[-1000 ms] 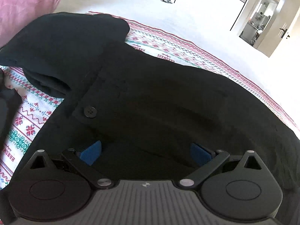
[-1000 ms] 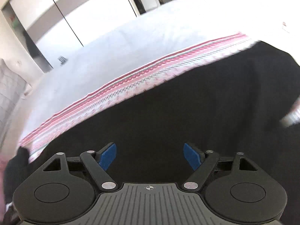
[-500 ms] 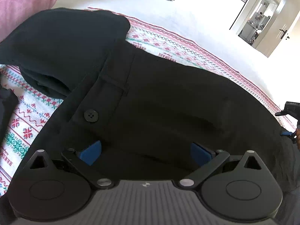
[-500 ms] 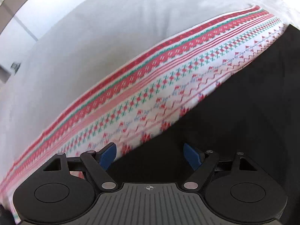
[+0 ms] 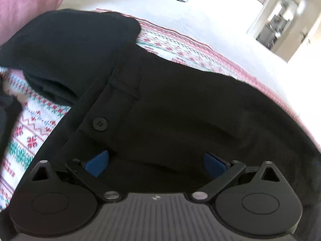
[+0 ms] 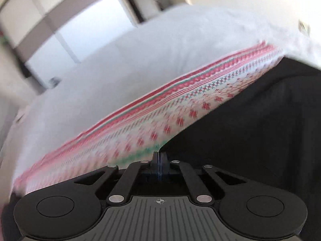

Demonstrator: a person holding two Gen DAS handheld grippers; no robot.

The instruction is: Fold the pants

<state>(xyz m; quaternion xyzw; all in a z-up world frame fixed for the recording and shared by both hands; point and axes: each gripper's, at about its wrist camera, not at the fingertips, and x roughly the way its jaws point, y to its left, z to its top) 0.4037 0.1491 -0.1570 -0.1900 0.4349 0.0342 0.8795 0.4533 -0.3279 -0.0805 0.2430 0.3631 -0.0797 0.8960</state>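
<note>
We saw the black pants point(image 5: 180, 104) lying on a patterned blanket point(image 5: 30, 132) on the bed point(image 6: 120, 64), waistband and button point(image 5: 99, 124) at left, legs running off right. Our left claw point(image 5: 156, 162) stood wide over the cloth. Our right claw point(image 6: 159, 160) had just closed at the pants' edge; whether it pinched cloth, we couldn't tell. A pink pillow point(image 5: 24, 2), closet doors point(image 6: 66, 30).

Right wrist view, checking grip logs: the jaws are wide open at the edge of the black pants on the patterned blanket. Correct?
Not quite. In the right wrist view the right gripper has its jaws shut, having just closed, at the edge of the black pants on the patterned blanket. Whether fabric is pinched can't be told.
</note>
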